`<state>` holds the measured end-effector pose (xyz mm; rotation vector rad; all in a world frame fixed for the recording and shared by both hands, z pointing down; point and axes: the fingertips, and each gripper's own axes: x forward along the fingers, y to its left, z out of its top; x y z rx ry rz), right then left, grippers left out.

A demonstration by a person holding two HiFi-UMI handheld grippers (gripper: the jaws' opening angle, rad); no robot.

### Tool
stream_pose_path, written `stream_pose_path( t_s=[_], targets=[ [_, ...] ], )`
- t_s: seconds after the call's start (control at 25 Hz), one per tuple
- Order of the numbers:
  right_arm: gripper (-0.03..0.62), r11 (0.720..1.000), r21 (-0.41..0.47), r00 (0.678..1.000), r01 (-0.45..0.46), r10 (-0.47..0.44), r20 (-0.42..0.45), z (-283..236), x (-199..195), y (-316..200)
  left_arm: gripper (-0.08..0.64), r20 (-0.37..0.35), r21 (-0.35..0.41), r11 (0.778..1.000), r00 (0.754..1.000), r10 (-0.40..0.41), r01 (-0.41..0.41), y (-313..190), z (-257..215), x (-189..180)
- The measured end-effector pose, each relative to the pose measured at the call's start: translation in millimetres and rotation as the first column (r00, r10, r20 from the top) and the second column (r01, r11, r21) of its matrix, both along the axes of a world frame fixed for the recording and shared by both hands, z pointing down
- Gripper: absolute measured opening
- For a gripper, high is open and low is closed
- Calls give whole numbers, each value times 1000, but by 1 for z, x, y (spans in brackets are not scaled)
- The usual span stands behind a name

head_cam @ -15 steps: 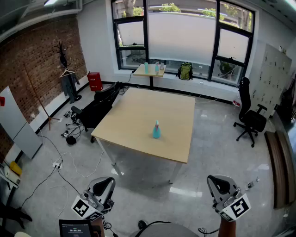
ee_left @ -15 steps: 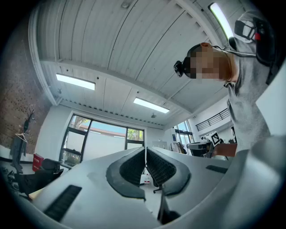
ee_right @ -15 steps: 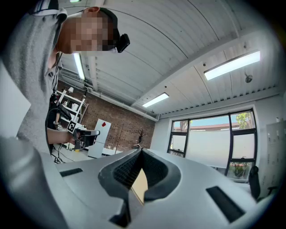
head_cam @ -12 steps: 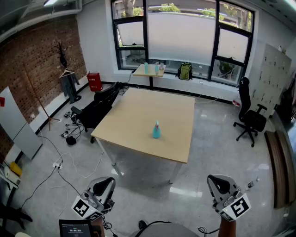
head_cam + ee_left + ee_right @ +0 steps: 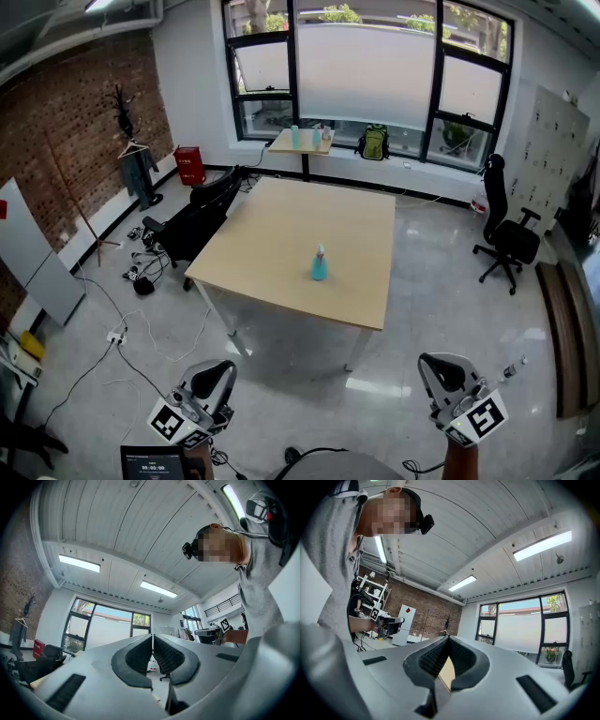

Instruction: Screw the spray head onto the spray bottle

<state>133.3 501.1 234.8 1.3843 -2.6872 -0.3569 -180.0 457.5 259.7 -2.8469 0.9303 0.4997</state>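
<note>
A teal spray bottle (image 5: 319,264) with a pale spray head stands upright near the middle of a light wooden table (image 5: 281,234), far ahead in the head view. My left gripper (image 5: 217,373) is low at the bottom left, well short of the table, shut and empty. At the bottom right my right gripper (image 5: 441,371) is also shut with nothing in it. In the left gripper view the left gripper (image 5: 152,639) tilts up toward the ceiling, pads together. The right gripper (image 5: 446,641) in its own view points up too, jaws touching.
A black office chair (image 5: 192,220) stands at the table's left side, another chair (image 5: 506,239) at the right. Cables (image 5: 141,272) lie on the floor at left. A small side table (image 5: 302,142) with bottles and a green backpack (image 5: 375,142) sit below the window.
The head view has shifted very slightly; both grippers stay low and shut, nearly unmoved.
</note>
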Motion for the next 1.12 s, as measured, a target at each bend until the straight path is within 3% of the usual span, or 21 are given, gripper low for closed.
stream_pose_path(
  t_s=[0.2,0.4,0.68,0.88,1.12],
  targets=[
    [6,1000,-2,999,26,-26,30,3,-16,-9,14,7,-15,1000,1000,6,-6,-10,9,-8],
    [6,999,-3,997,44,-44,60,7,-47,-26,14,-35,-57,998,999,21,-23,-33,31,-25],
    [6,997,-42,995,58,-55,78,15,-89,-50,14,-75,-37,993,991,109,-112,-69,36,-15],
    [6,994,-93,996,59,-52,73,29,-94,-74,14,-85,-62,988,987,133,-138,-93,53,-6],
    [6,988,-134,995,71,-61,73,38,-84,-142,14,-113,-148,981,988,109,-125,-156,80,13]
  ],
)
